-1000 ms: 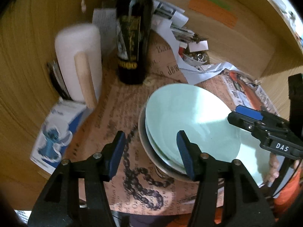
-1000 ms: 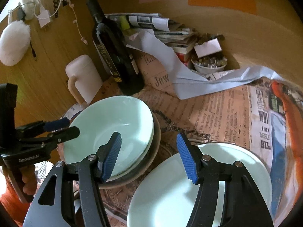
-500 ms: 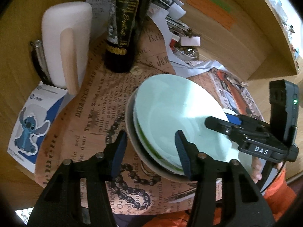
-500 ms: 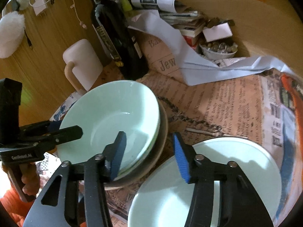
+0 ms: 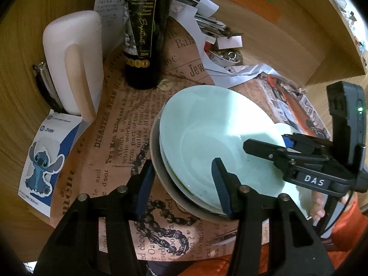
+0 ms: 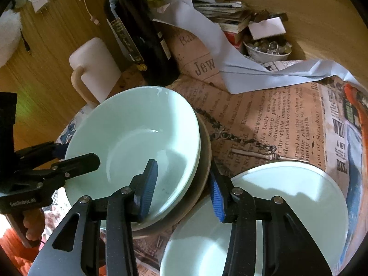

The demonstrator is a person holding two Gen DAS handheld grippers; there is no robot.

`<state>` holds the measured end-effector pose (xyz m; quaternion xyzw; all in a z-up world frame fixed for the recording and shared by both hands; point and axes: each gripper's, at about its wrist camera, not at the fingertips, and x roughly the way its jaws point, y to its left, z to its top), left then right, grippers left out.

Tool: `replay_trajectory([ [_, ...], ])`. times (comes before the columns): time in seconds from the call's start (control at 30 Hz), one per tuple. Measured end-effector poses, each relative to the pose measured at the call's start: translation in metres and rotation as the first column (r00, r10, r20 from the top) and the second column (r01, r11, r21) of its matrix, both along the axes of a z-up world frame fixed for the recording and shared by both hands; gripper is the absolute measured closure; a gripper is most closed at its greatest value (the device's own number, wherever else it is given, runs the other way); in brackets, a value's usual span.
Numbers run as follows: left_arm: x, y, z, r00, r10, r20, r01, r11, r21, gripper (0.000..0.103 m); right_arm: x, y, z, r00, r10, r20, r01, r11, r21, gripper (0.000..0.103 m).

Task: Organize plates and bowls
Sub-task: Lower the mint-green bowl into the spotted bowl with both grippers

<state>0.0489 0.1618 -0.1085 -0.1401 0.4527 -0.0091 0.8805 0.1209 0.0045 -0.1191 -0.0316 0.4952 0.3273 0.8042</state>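
A stack of pale green bowls [image 5: 207, 133] [image 6: 138, 126] sits nested in a grey bowl [image 5: 156, 168] [image 6: 205, 142] on a newspaper-print mat. My left gripper [image 5: 182, 179] straddles the stack's near left rim, one pad outside the grey bowl, the other inside the top bowl, pressing on it. My right gripper [image 6: 184, 184] straddles the opposite rim and its jaws are closing, the outer pad just off the grey bowl. Each gripper shows in the other's view [image 5: 271, 143] [image 6: 76, 155]. A pale green plate [image 6: 287, 195] lies beside the stack, under the right gripper.
A dark wine bottle [image 5: 142, 34] and a white mug [image 5: 73, 57] stand behind the stack. A box with a blue cartoon sticker [image 5: 43, 156] lies at the left. Loose papers and a small bowl of trinkets [image 6: 266, 50] fill the back right. Wooden walls enclose the shelf.
Both grippers have sunk closer to the bowl stack. The right jaws have narrowed around the rim, and the left jaws have narrowed a little.
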Motion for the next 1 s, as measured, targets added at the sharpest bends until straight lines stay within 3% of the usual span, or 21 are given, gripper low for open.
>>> replay_trajectory([
  [0.43, 0.0, -0.009, 0.0, 0.999, 0.045, 0.003, -0.045, 0.996, 0.071, 0.052, -0.001, -0.005, 0.005, 0.998, -0.056, -0.015, 0.056, 0.998, 0.031, 0.068],
  [1.0, 0.002, -0.012, 0.02, 0.995, 0.077, 0.056, -0.081, 0.995, 0.064, 0.052, -0.005, -0.01, 0.017, 0.997, -0.079, 0.02, 0.078, 0.995, 0.06, 0.069],
])
